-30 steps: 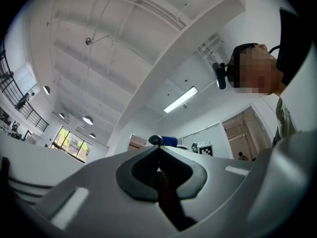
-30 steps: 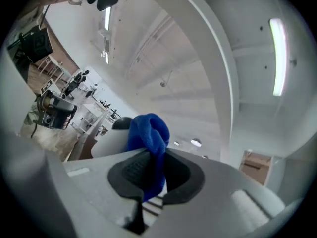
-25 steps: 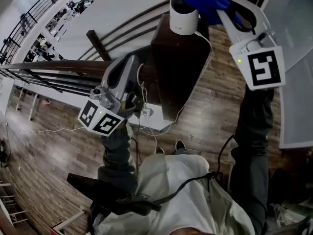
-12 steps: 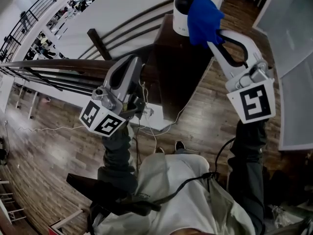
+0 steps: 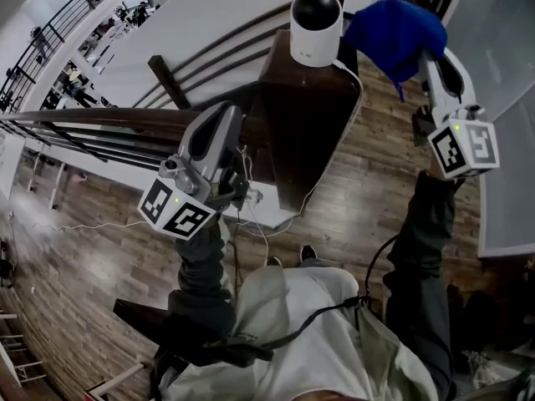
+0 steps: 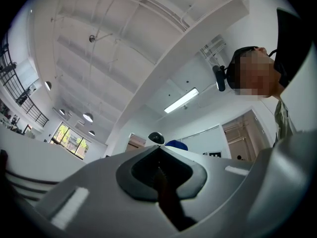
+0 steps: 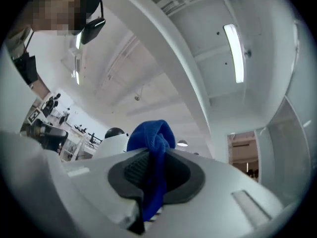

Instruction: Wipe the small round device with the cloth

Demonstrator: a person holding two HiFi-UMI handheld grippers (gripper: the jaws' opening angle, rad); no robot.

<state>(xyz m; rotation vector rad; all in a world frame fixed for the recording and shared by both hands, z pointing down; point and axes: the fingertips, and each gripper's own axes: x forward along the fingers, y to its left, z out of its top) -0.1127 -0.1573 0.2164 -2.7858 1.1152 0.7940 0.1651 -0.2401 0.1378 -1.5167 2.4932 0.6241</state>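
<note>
Both shut | right claw (image 7: 152,175) pinching blue cloth (image 5: 393,27) — now off the device (image 5: 316,25) | left claw (image 6: 159,172) empty

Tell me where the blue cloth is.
In the head view, upper right: the blue cloth is clamped in the right gripper, held just right of the small round device.

White, black-domed device (image 5: 316,27) stands upright, bunched blue cloth (image 5: 394,33) just beside it.

Blue cloth (image 5: 393,36); white, black-topped device (image 5: 316,28)
</note>
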